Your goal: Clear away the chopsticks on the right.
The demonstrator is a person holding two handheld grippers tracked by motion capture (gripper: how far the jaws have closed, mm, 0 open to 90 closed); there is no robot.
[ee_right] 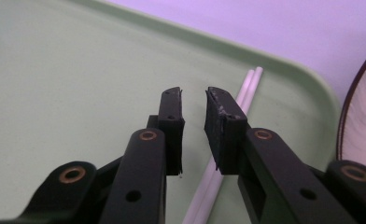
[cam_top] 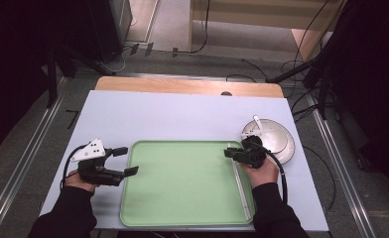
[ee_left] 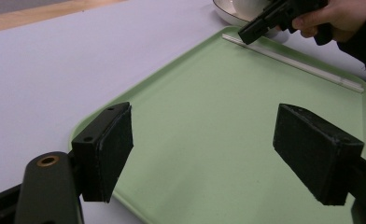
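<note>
White chopsticks point(ee_right: 228, 140) lie as a pair on the green tray point(cam_top: 182, 198), along its right edge, and the right gripper point(cam_top: 230, 152) hangs just above them with its jaws a narrow gap apart and nothing between them. My reading is that the chopsticks have been set down on the tray and the step in hand is letting go; the pads stand clear of the sticks, so the release looks done. The next move probably calls for lifting the right gripper straight off without nudging the sticks, then reaching for the plate point(cam_top: 282, 144) and the spoon point(cam_top: 258, 122) resting on it, just beyond the tray's right corner. The left gripper point(cam_top: 124, 161) waits at the tray's left rim, jaws wide and empty. The right gripper view settles that the sticks are two, lying side by side under the right jaw, which the high view blurs into one pale line. The left gripper view shows the sticks' full length along the far rim and the right hand point(ee_left: 333, 18) above their end. The high view alone gives the spoon and the whole table point(cam_top: 158, 114).
</note>
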